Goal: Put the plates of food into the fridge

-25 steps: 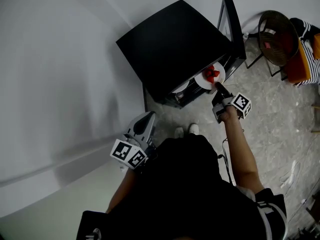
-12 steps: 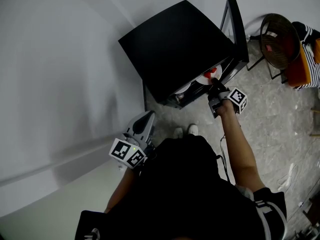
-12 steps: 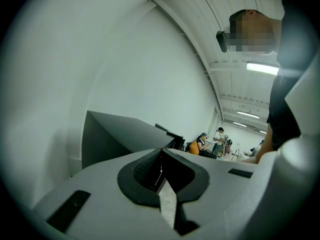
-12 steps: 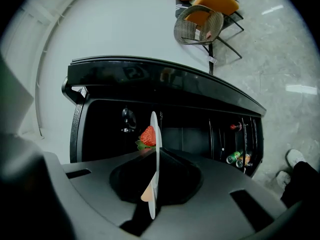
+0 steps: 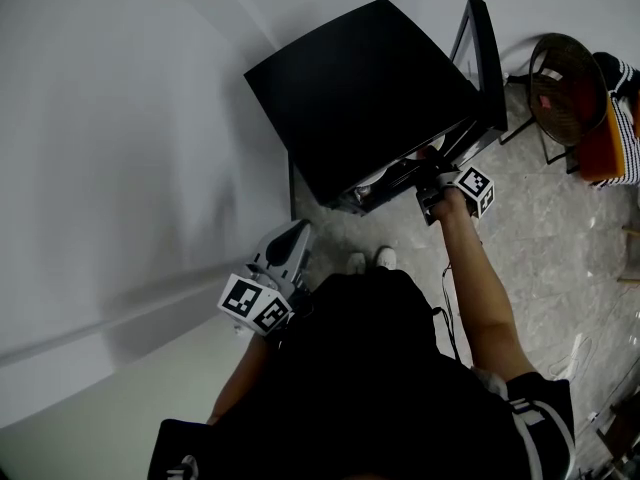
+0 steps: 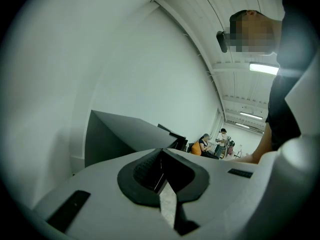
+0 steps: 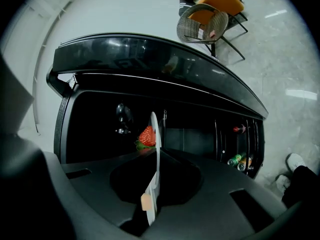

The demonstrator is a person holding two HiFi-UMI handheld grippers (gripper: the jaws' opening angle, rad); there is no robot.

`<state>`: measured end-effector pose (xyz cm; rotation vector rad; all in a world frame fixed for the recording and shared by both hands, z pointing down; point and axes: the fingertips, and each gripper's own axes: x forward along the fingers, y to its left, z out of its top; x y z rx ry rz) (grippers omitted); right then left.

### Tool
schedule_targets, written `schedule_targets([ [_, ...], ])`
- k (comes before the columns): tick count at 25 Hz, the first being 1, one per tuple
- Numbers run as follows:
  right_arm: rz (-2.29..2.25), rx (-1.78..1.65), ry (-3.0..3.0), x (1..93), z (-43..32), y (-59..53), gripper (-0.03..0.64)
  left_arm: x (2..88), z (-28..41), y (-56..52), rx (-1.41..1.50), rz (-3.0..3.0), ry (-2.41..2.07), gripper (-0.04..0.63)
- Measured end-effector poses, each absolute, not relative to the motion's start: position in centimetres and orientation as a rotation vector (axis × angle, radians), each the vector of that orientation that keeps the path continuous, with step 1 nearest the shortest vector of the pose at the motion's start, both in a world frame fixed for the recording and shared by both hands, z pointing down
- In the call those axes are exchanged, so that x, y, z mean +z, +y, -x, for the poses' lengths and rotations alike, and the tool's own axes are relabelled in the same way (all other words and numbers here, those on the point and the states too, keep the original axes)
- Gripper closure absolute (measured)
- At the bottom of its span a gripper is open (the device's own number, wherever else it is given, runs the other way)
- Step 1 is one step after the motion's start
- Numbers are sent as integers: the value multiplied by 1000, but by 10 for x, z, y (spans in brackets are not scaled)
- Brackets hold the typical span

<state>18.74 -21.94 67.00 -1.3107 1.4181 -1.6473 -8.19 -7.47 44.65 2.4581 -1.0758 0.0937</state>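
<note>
Fingers (image 7: 90,184) of our right gripper (image 7: 158,156) are clenched on the near rim of a white plate (image 7: 155,129), which we see edge-on, with a strawberry (image 7: 147,136) lying on it. We hold the plate at the open front of the black fridge (image 7: 150,54), its far edge against the dark compartment, close to the door-side edge. Bottles (image 7: 236,159) sit in the rack of the open door (image 5: 487,58). Our left gripper (image 6: 161,153) hangs beside our body, well apart from the fridge, its fingers pressed together on nothing.
</note>
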Motion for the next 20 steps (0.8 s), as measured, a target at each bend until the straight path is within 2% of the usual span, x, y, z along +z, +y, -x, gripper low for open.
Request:
schedule_targets([
  [13, 1318, -1624, 1493, 659, -177, -244, 582, 447, 86, -73, 84, -2432, -1116, 572],
  [17, 1304, -1603, 1543, 651, -175, -241, 509, 449, 84, -71, 80, -2437, -1107, 572],
  [20, 1321, -1609, 1529, 653, -176, -235, 488, 444, 79, -73, 70, -2452, -1092, 572],
])
